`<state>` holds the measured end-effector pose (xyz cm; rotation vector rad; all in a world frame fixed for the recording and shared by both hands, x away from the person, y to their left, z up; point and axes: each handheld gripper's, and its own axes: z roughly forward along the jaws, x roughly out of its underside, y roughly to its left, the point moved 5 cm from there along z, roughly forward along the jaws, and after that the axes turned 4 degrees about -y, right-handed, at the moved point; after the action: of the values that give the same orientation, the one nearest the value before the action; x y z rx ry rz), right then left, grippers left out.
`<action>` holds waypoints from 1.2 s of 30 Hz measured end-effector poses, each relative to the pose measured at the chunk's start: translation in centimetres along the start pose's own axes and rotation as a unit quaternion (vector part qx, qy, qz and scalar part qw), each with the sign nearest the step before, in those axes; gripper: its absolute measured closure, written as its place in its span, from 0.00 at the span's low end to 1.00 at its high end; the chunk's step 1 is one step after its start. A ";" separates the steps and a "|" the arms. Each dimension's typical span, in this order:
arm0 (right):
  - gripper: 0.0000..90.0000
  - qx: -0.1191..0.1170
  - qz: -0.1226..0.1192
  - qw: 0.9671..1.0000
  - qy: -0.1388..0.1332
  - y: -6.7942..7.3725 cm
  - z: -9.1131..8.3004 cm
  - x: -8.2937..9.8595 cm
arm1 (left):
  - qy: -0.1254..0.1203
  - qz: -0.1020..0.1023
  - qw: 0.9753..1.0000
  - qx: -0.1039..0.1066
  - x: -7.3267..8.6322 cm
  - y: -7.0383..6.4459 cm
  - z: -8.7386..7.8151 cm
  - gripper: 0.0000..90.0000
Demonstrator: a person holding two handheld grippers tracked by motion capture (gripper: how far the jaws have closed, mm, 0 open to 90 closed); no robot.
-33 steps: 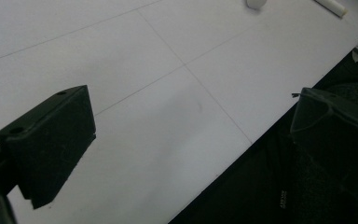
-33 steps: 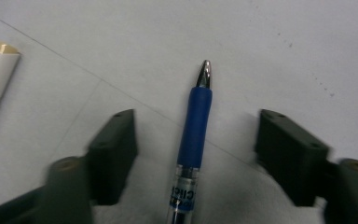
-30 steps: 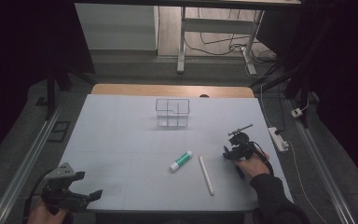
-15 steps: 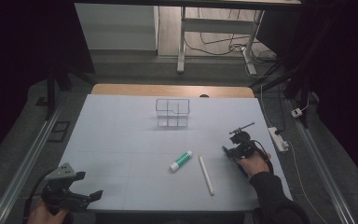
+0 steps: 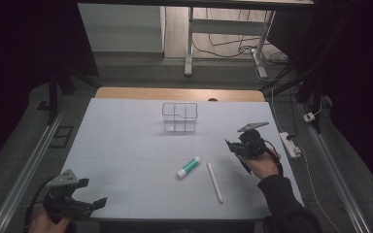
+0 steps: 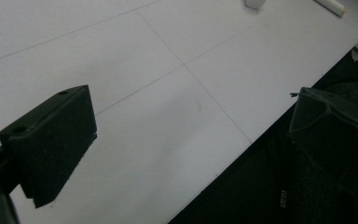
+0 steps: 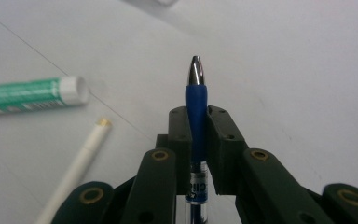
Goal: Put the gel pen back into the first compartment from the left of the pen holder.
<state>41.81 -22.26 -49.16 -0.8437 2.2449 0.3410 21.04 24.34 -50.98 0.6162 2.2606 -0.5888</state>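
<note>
Right hand-held gripper [image 7: 198, 135]: clamped on blue pen [image 7: 196, 100], near desk [image 5: 126, 145] right edge.
Left hand-held gripper [image 5: 85, 206]: jaws apart, apparently empty, front-left corner.

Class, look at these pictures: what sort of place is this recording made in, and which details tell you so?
Probably a lab or workshop set up for recording. A white gridded table stands in a dark room, loose cables lie on the floor behind it, and a person works with hand-held grippers, the right gripper clamping a blue pen.

Pen [image 7: 195, 109] in the black right tool [image 7: 198, 122]: blue grip, silver tip; tube [image 7: 33, 94] beside it green and white; stick [image 7: 77, 167] white; counter [image 5: 126, 145] pale grey.
</note>
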 end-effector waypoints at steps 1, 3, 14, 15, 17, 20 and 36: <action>0.89 -0.003 -0.002 1.000 -0.007 0.1 -0.1 -0.3 | 0.000 0.000 1.000 0.000 0.0 0.0 0.0 0.01; 0.89 -0.009 -0.004 1.000 -0.019 0.5 -0.2 -0.9 | 0.000 0.000 1.000 0.000 0.0 0.0 0.0 0.01; 0.89 -0.043 -0.007 0.996 -0.080 2.3 -0.3 -4.6 | 0.000 -0.002 1.000 0.001 0.0 0.0 0.0 0.01; 0.89 -0.046 -0.007 0.995 -0.084 2.5 -0.2 -4.9 | -0.001 -0.002 1.000 0.001 0.0 0.1 0.0 0.01; 0.89 -0.048 -0.008 0.995 -0.088 2.7 -0.1 -5.2 | -0.001 -0.003 1.000 0.002 0.0 0.1 0.0 0.01; 0.89 -0.057 -0.012 0.994 -0.095 3.3 0.2 -6.1 | -0.001 -0.003 1.000 0.001 0.0 0.1 0.0 0.01; 0.89 -0.090 -0.026 0.987 -0.129 6.3 3.5 -10.7 | -0.001 -0.005 1.000 0.001 0.0 0.1 0.0 0.01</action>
<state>45.29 -10.89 -44.28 -0.8948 1.9687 0.6017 21.08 24.48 -51.02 0.6051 2.2635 -0.5972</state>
